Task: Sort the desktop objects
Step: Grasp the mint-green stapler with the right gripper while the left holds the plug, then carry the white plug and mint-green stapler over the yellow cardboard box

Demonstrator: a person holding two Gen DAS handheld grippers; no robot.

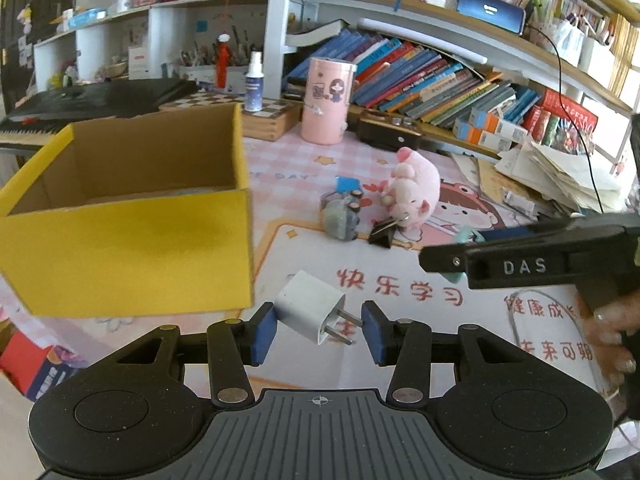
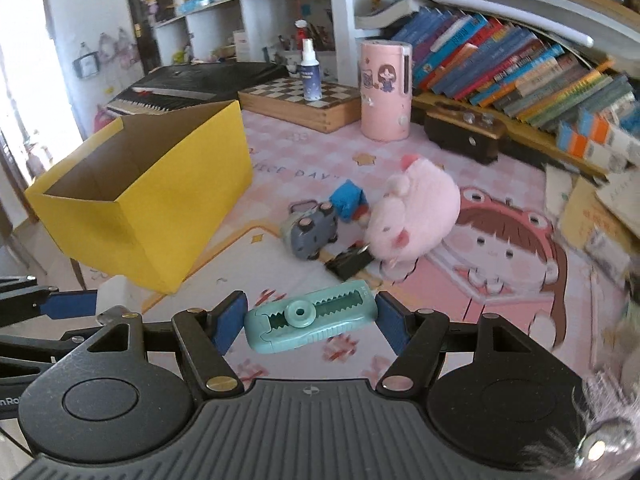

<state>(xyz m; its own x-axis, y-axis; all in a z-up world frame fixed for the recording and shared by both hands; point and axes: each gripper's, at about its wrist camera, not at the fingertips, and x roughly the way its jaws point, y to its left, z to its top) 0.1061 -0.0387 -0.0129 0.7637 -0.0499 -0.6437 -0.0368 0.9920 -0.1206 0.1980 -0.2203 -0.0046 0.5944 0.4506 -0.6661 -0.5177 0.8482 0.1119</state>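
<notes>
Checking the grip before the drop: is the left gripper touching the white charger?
Touching: in the left wrist view the left gripper clamps the white charger, pad on body, prong at the other pad.

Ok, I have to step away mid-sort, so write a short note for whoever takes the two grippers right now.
Left gripper: shut on the white plug adapter, held in the air beside the yellow box.
Right gripper: shut on the teal correction tape, also off the mat.
Done: both items picked up; I cannot see anything in the box, though its floor is mostly hidden.
Left: drop both into the box, probably. Then the mat still holds the pink pig plush, grey toy car, small blue item and black binder clip, clustered together.
</notes>
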